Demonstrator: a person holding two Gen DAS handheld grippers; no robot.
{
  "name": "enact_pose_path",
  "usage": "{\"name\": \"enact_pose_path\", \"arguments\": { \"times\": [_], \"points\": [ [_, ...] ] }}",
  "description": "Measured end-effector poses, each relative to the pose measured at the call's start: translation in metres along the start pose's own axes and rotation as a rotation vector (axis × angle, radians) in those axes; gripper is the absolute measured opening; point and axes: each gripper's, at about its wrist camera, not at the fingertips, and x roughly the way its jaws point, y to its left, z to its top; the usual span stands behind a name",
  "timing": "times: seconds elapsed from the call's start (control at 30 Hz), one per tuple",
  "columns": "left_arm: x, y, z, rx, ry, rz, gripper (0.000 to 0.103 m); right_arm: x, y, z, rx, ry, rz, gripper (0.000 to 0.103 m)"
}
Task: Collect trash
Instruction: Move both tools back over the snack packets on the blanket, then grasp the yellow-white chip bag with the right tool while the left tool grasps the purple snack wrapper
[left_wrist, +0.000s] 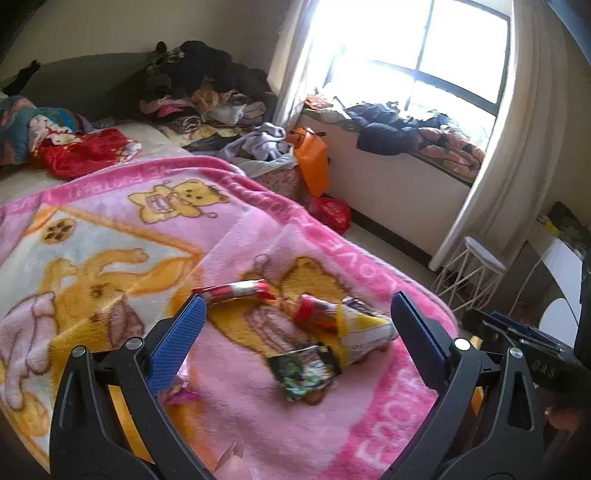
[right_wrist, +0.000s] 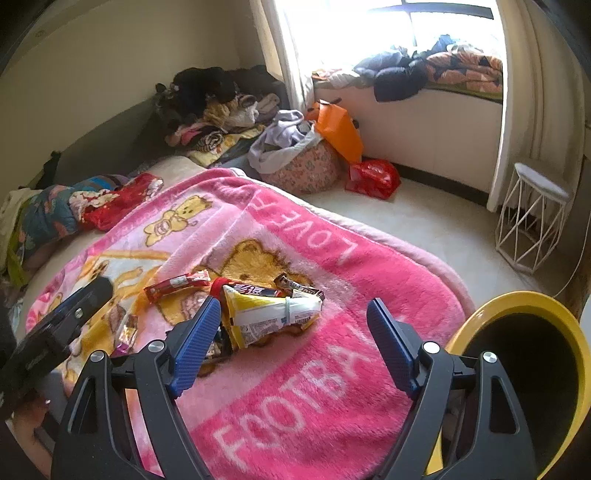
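Several snack wrappers lie together on the pink blanket (left_wrist: 258, 406): a red and white bar wrapper (left_wrist: 236, 290), a yellow and white bag (left_wrist: 364, 330), a red wrapper (left_wrist: 314, 308) and a green and black packet (left_wrist: 304, 371). My left gripper (left_wrist: 295, 317) is open above them, empty. In the right wrist view the same pile shows: the yellow and white bag (right_wrist: 269, 315), the red and white bar wrapper (right_wrist: 175, 286), a dark bar wrapper (right_wrist: 299, 288). My right gripper (right_wrist: 291, 325) is open and empty just over the bag. A yellow bin (right_wrist: 524, 369) stands at right.
A small pink foil wrapper (left_wrist: 179, 393) lies by my left finger. Clothes are heaped at the bed's far end (right_wrist: 214, 107). A laundry basket (right_wrist: 303, 166), orange bag (right_wrist: 338, 129) and red bag (right_wrist: 373, 177) sit on the floor. A white wire stool (right_wrist: 532, 218) stands by the curtain.
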Motion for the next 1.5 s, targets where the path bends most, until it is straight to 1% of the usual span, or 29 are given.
{"name": "enact_pose_path", "arguments": {
  "times": [0.23, 0.47, 0.7, 0.83, 0.9, 0.97, 1.0, 1.03, 1.07, 1.1, 1.13, 1.17, 1.3, 1.37, 1.43, 1.47, 1.5],
  "points": [
    [0.015, 0.027, -0.01, -0.026, 0.038, 0.066, 0.092, 0.034, 0.004, 0.007, -0.005, 0.032, -0.048, 0.079],
    [0.029, 0.054, -0.023, -0.059, 0.083, 0.128, 0.092, 0.073, 0.003, 0.008, 0.025, 0.095, -0.057, 0.079],
    [0.041, 0.07, -0.034, -0.082, 0.127, 0.147, 0.092, 0.102, -0.004, 0.01, 0.11, 0.139, -0.065, 0.079],
    [0.045, 0.076, -0.039, -0.101, 0.148, 0.141, 0.092, 0.117, -0.011, 0.01, 0.17, 0.175, -0.044, 0.078],
    [0.047, 0.077, -0.041, -0.107, 0.156, 0.135, 0.092, 0.123, -0.015, 0.008, 0.2, 0.197, -0.023, 0.071],
    [0.049, 0.078, -0.042, -0.115, 0.169, 0.13, 0.089, 0.127, -0.017, 0.002, 0.232, 0.226, 0.012, 0.065],
    [0.05, 0.079, -0.043, -0.118, 0.173, 0.129, 0.086, 0.129, -0.019, -0.002, 0.255, 0.24, 0.038, 0.061],
    [0.051, 0.079, -0.044, -0.123, 0.181, 0.125, 0.082, 0.129, -0.02, -0.004, 0.265, 0.247, 0.045, 0.059],
    [0.052, 0.079, -0.045, -0.126, 0.184, 0.123, 0.081, 0.128, -0.021, -0.007, 0.27, 0.251, 0.048, 0.054],
    [0.053, 0.079, -0.046, -0.128, 0.194, 0.122, 0.076, 0.127, -0.021, -0.008, 0.27, 0.252, 0.049, 0.046],
    [0.055, 0.079, -0.048, -0.129, 0.199, 0.122, 0.07, 0.127, -0.022, -0.01, 0.268, 0.262, 0.053, 0.041],
    [0.056, 0.079, -0.049, -0.131, 0.206, 0.122, 0.068, 0.127, -0.025, -0.013, 0.273, 0.278, 0.059, 0.037],
    [0.058, 0.082, -0.054, -0.158, 0.232, 0.13, 0.053, 0.12, -0.034, -0.022, 0.3, 0.282, 0.08, 0.035],
    [0.057, 0.086, -0.055, -0.177, 0.237, 0.135, 0.047, 0.114, -0.035, -0.023, 0.293, 0.273, 0.086, 0.035],
    [0.057, 0.088, -0.054, -0.187, 0.24, 0.139, 0.037, 0.105, -0.034, -0.025, 0.278, 0.259, 0.082, 0.035],
    [0.056, 0.09, -0.054, -0.194, 0.242, 0.14, 0.035, 0.101, -0.033, -0.026, 0.271, 0.255, 0.082, 0.035],
    [0.056, 0.091, -0.053, -0.196, 0.244, 0.142, 0.029, 0.097, -0.033, -0.028, 0.264, 0.251, 0.081, 0.035]
  ]
}}
